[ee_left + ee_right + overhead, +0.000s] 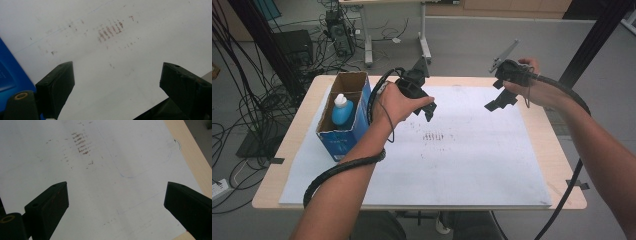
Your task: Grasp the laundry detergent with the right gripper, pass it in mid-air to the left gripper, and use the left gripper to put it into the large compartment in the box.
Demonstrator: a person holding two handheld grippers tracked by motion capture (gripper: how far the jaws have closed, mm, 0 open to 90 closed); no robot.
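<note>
Above the white sheet [472,160] I hold both grippers in the air. My left gripper [430,107] hovers near the sheet's far left part, just right of the blue cardboard box [343,125]. It is open with nothing between its jaws [116,82]. My right gripper [499,100] hangs over the far right part of the sheet, also open and empty [116,202]. A blue bottle with a white cap [342,110] stands inside the open box.
Brownish smudge marks [433,136] stain the sheet's middle, also seen as smudge marks [110,31] and smudge marks [80,143]. The wooden table edge [192,157] borders the sheet. Beyond the table are cables, a computer case [339,35] and a desk's legs.
</note>
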